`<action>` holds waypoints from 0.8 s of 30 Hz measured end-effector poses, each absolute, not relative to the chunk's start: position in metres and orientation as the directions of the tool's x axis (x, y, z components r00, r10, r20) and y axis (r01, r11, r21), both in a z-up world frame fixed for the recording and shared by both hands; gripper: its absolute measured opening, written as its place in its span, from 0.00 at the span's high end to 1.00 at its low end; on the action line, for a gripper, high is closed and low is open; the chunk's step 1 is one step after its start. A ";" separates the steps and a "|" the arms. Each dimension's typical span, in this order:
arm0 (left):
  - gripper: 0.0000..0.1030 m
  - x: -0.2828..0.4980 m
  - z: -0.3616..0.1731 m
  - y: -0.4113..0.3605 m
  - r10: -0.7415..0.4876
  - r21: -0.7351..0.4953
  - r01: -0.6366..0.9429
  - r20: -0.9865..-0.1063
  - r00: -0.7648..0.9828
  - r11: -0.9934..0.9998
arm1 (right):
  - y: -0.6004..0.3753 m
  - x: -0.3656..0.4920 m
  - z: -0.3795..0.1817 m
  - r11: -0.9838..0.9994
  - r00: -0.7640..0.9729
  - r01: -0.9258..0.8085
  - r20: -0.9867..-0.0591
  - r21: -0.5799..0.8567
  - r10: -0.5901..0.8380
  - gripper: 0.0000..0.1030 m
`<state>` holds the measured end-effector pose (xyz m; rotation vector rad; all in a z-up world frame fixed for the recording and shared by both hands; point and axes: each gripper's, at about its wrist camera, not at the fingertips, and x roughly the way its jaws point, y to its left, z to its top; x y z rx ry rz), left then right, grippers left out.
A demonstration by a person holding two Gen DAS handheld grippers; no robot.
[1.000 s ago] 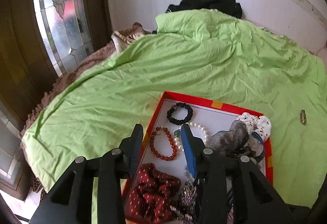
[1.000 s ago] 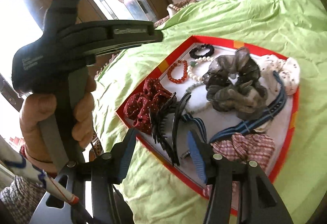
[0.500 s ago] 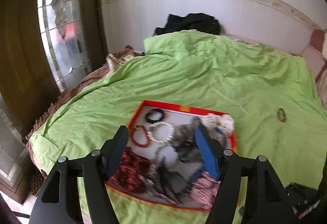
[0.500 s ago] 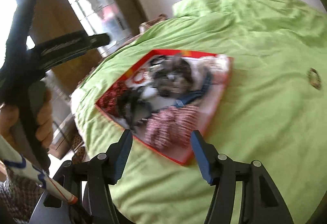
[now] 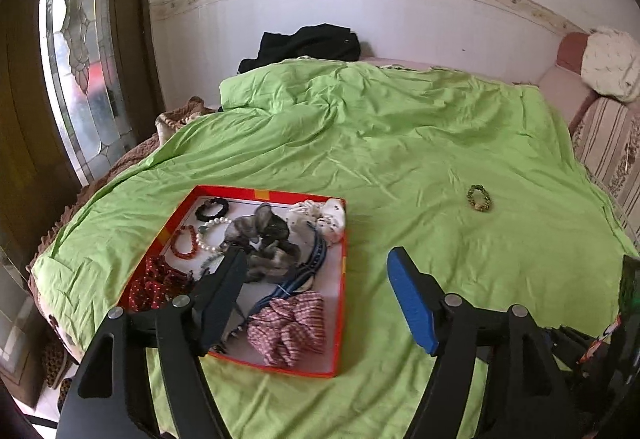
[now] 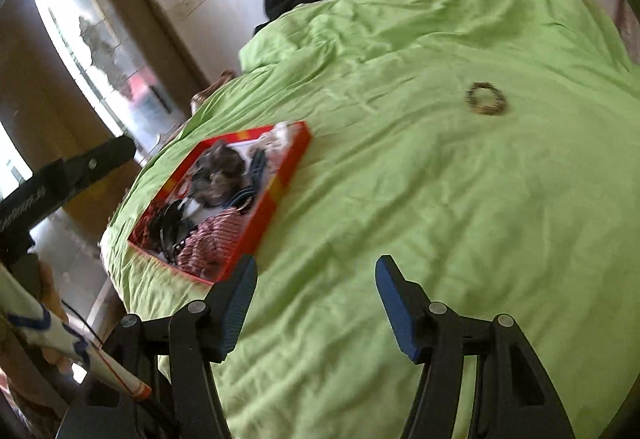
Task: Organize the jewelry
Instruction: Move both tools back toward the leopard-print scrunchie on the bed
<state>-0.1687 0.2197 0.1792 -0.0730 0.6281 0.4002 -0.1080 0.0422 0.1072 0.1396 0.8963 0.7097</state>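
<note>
A red-rimmed tray [image 5: 342, 279] lies on the green bedsheet [image 5: 400, 143] and holds a black bead bracelet [image 5: 212, 207], a pearl bracelet [image 5: 210, 235], a red bead bracelet [image 5: 184, 242], scrunchies and a blue headband [image 5: 310, 269]. One dark beaded bracelet [image 5: 479, 197] lies alone on the sheet, to the right of the tray. My left gripper [image 5: 316, 255] hovers over the tray's right edge with its jaws opening and nothing between them. In the blurred right wrist view, my right gripper [image 6: 316, 261] stands open and empty over bare sheet, with the tray [image 6: 280, 183] on its left and the lone bracelet [image 6: 486, 103] ahead to the right.
Black clothing [image 5: 308, 43] lies at the head of the bed against the white wall. A leaded-glass door [image 5: 80, 59] stands on the left. A striped sofa with a white cushion [image 5: 608, 63] is at the right. A hand [image 6: 50, 279] holds the left tool at the right wrist view's left edge.
Both grippers have drawn back from the tray and swung right, so the tray sits further away and to the left. Both pairs of jaws stand wider. The lone bracelet is nearer mid-view.
</note>
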 end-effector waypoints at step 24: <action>0.29 -0.171 0.132 0.195 0.371 0.127 -0.393 -0.667 0.645 0.911 | 0.008 -0.105 0.098 0.896 0.527 -0.369 -0.739 0.247 0.421 0.33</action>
